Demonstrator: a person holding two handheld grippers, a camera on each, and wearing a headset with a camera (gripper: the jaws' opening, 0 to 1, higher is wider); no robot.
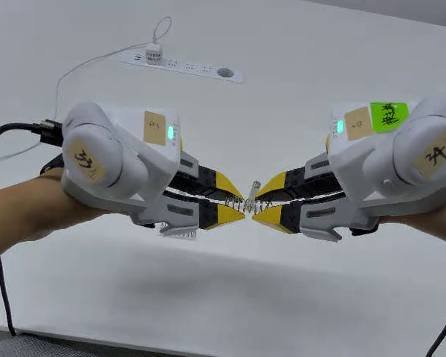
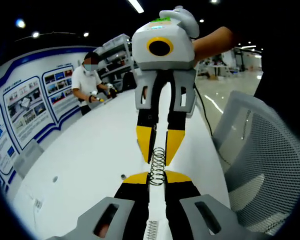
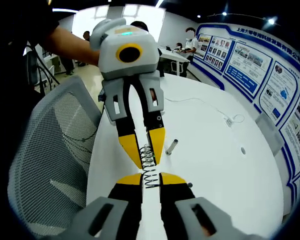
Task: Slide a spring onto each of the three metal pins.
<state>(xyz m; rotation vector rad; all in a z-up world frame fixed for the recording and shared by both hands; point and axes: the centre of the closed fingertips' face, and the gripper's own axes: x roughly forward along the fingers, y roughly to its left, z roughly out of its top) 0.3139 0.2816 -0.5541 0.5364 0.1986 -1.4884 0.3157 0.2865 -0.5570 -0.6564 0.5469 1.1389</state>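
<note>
The left gripper [image 1: 241, 211] and the right gripper [image 1: 256, 207] meet tip to tip a little above the white table [image 1: 297, 119]. Together they hold one spring [image 2: 158, 167], and each has its jaws drawn narrow on one end of it, so the spring lies in the air between the yellow tips. Just behind the tips one metal pin [image 1: 254, 190] stands on the table; it is bare, and the spring is near it but not touching it.

I cannot make out the other two pins. I judge that this pin is not yet served, and that the work looks to be at an early stage; how many springs are already placed cannot be told.

For the writing: a round sticker on each gripper carries a handwritten "34"; the right gripper also has a green sticker with black handwriting, which I cannot read. The posters [image 3: 250, 60] on the wall are too small to read; the power strip [image 1: 184, 65] at the far side shows no readable mark.
</note>
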